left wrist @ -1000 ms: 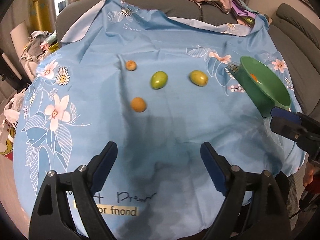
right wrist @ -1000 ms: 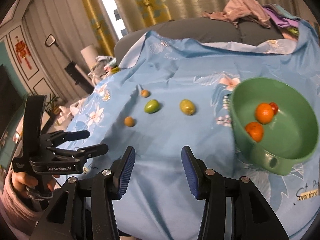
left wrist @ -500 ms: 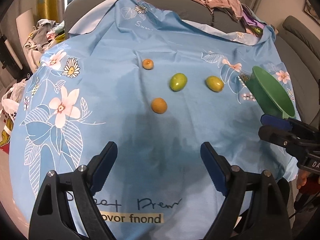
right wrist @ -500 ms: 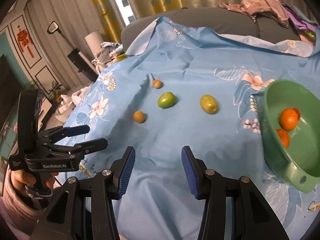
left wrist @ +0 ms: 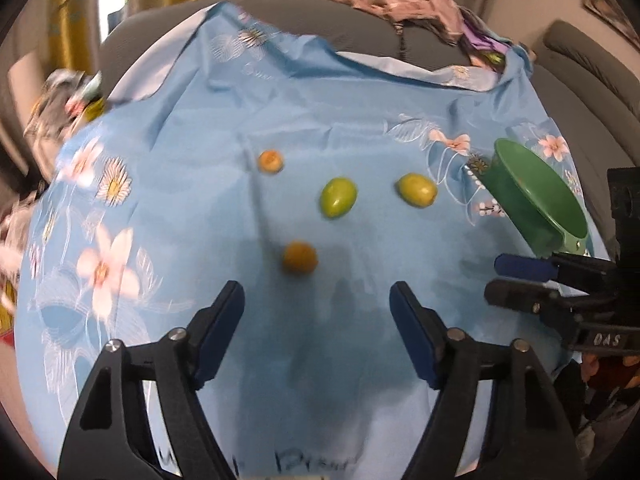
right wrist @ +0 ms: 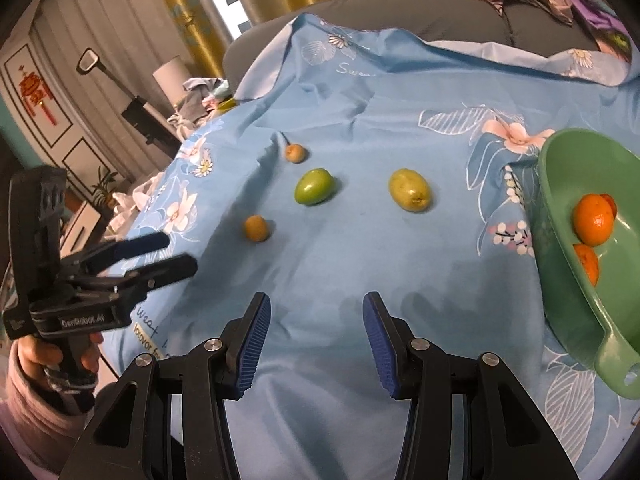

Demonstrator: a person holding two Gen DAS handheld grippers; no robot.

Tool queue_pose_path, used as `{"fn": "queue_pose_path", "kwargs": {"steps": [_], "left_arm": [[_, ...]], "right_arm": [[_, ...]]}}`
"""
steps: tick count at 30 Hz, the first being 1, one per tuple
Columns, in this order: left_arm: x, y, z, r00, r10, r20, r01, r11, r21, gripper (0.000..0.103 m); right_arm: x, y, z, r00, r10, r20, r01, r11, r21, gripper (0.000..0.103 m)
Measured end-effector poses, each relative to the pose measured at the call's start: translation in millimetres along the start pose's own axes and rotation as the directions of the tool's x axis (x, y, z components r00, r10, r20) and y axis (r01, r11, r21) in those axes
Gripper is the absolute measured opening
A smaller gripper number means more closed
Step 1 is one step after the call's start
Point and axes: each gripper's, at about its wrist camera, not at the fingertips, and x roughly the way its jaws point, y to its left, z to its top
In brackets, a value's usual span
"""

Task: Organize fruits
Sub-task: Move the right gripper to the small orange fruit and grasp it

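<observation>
Several fruits lie loose on a blue flowered cloth [left wrist: 192, 216]: a small orange one [left wrist: 299, 257] [right wrist: 256, 228] nearest, a green one [left wrist: 338, 197] [right wrist: 314, 186], a yellow-green one [left wrist: 416, 190] [right wrist: 409, 190] and a small far orange one [left wrist: 271, 161] [right wrist: 295, 153]. A green bowl [right wrist: 560, 272] [left wrist: 532, 196] at the right holds two oranges [right wrist: 593, 219] and something red behind them. My left gripper [left wrist: 316, 318] [right wrist: 170, 254] hovers short of the near orange fruit; its jaws are closing with nothing between them. My right gripper [right wrist: 314, 336] [left wrist: 502, 278] stands open and empty over bare cloth.
A grey sofa [left wrist: 580, 60] curves behind and to the right of the cloth, with crumpled clothes [left wrist: 408, 0] on its back. More clutter [right wrist: 200, 98] and a floor lamp sit at the left. A hand in a pink sleeve [right wrist: 36, 400] holds the left gripper.
Both grippers have moved forward toward the fruits, which now look nearer. The left jaws have narrowed. The bowl has slid toward the right edge of the right wrist view.
</observation>
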Motion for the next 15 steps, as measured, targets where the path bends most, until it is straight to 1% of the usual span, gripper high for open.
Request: {"fn": "queue_pose_path", "kwargs": {"steps": [2, 4, 5, 7, 9, 11, 12, 13, 14, 15], "left_arm": [[14, -3, 7, 1.0, 0.002, -0.02, -0.001, 0.999, 0.037, 0.067], [33, -6, 14, 0.998, 0.008, -0.056, -0.004, 0.997, 0.075, 0.056], [37, -6, 15, 0.998, 0.014, -0.066, -0.008, 0.997, 0.081, 0.054], [52, -5, 18, 0.995, 0.039, -0.097, -0.03, 0.995, 0.094, 0.054], [60, -3, 20, 0.992, 0.054, -0.111, -0.044, 0.995, 0.087, 0.053], [68, -2, 21, 0.99, 0.053, -0.127, -0.043, 0.996, 0.082, 0.045], [71, -3, 22, 0.989, 0.072, -0.13, -0.06, 0.994, 0.093, 0.045], [73, -4, 23, 0.986, 0.101, -0.131, -0.086, 0.99, 0.116, 0.041], [75, -5, 24, 0.984, 0.114, -0.134, -0.097, 0.988, 0.123, 0.04], [76, -3, 26, 0.984, 0.112, -0.139, -0.095, 0.988, 0.12, 0.04]], "right_arm": [[2, -3, -1, 1.0, 0.005, -0.001, -0.005, 1.0, 0.011, 0.049], [3, -6, -3, 1.0, 0.011, -0.006, -0.011, 1.0, 0.015, 0.049], [4, -6, -3, 1.0, 0.013, -0.008, -0.013, 1.0, 0.015, 0.049], [5, -8, -3, 1.0, 0.015, -0.011, -0.015, 1.0, 0.015, 0.049], [6, -10, -3, 1.0, 0.02, -0.011, -0.019, 1.0, 0.016, 0.048], [6, -14, -3, 1.0, 0.024, -0.007, -0.024, 1.0, 0.02, 0.049], [6, -15, -3, 1.0, 0.026, -0.006, -0.026, 0.999, 0.022, 0.048], [7, -16, -3, 1.0, 0.027, -0.005, -0.027, 0.999, 0.026, 0.048], [7, -18, -3, 1.0, 0.03, -0.005, -0.03, 0.999, 0.032, 0.048], [8, -19, -3, 0.999, 0.033, -0.005, -0.033, 0.999, 0.035, 0.049]]}}
